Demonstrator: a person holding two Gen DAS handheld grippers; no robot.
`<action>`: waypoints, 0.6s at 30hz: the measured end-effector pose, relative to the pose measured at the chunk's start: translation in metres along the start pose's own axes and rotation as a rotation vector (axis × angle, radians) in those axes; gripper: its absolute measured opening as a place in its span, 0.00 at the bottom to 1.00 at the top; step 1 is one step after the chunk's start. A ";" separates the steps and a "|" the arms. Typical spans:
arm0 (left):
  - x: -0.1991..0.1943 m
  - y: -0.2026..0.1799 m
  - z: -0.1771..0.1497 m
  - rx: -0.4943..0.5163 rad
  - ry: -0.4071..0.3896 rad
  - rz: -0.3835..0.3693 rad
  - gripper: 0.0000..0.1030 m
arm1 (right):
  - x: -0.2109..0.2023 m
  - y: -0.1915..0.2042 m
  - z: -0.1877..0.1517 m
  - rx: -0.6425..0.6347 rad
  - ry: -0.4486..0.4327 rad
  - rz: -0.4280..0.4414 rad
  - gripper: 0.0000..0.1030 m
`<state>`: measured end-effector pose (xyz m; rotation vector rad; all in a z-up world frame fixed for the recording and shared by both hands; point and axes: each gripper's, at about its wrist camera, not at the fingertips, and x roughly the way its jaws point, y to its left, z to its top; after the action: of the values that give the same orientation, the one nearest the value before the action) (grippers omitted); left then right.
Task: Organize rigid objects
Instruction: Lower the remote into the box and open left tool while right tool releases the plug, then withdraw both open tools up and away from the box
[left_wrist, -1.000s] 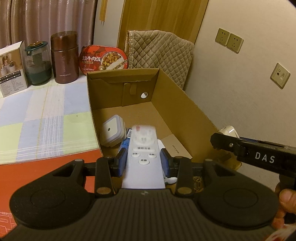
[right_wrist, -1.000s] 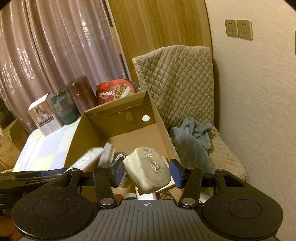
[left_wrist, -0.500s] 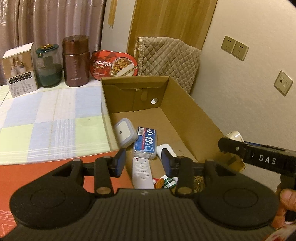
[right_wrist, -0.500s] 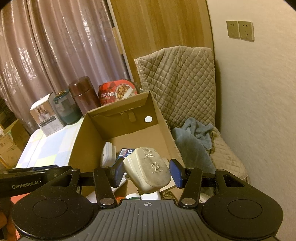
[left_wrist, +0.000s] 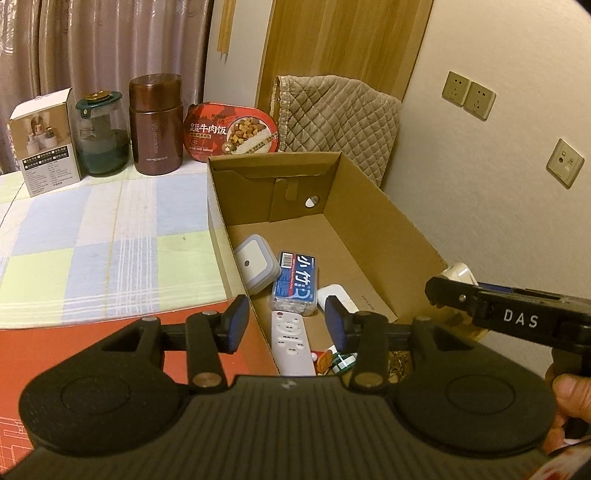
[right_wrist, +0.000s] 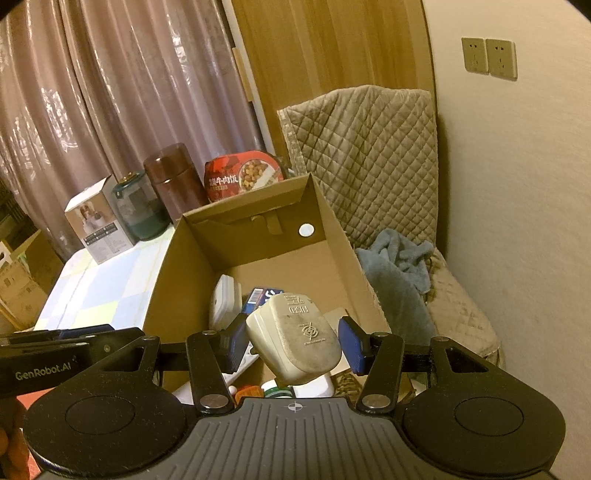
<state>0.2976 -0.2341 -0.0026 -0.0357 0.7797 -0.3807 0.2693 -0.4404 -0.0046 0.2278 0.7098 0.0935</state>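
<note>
My right gripper (right_wrist: 291, 345) pinches a big off-white plug (right_wrist: 295, 341) and holds it up over the near end of the cardboard box (right_wrist: 170, 273). The plug sits tilted, with its flat printed face toward me. Only the right view shows this face — in the left view just a pale corner of the plug (left_wrist: 460, 273) peeks out behind the right tool's black arm, off to the right of my left gripper (left_wrist: 284, 325).

My left gripper is spread and has nothing in it; its jaws have just been opening. Straight below and ahead of its fingers, inside the box, lies the white remote (left_wrist: 290, 341). Just past the remote is a clear pack with a blue label (left_wrist: 295, 288), and left of that a small grey-lidded tub (left_wrist: 255, 264). A white thing (left_wrist: 338, 295) lies to the right of the pack. The left view shows all of these clearly; in the right view the plug hides most of them.

Farther out, left of the box, are a checked cloth (left_wrist: 92, 240), a white carton (left_wrist: 44, 144), a green jar (left_wrist: 103, 136), a brown flask (left_wrist: 157, 125) and a red meal tub (left_wrist: 232, 133). Only the right view shows the blue towel (right_wrist: 399, 273) on the quilted chair (right_wrist: 369, 155) — it lies right of the box.
</note>
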 end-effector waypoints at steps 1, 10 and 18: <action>0.000 0.000 0.000 0.000 0.000 0.000 0.39 | 0.000 -0.001 0.000 0.001 0.002 0.000 0.48; 0.001 0.005 -0.002 -0.014 -0.003 0.018 0.48 | 0.006 -0.003 -0.003 0.011 0.020 0.004 0.48; -0.003 0.010 -0.007 -0.026 -0.022 0.042 0.76 | 0.010 -0.011 0.000 0.092 0.008 0.055 0.67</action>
<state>0.2942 -0.2235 -0.0071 -0.0480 0.7625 -0.3298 0.2773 -0.4499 -0.0139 0.3353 0.7166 0.1139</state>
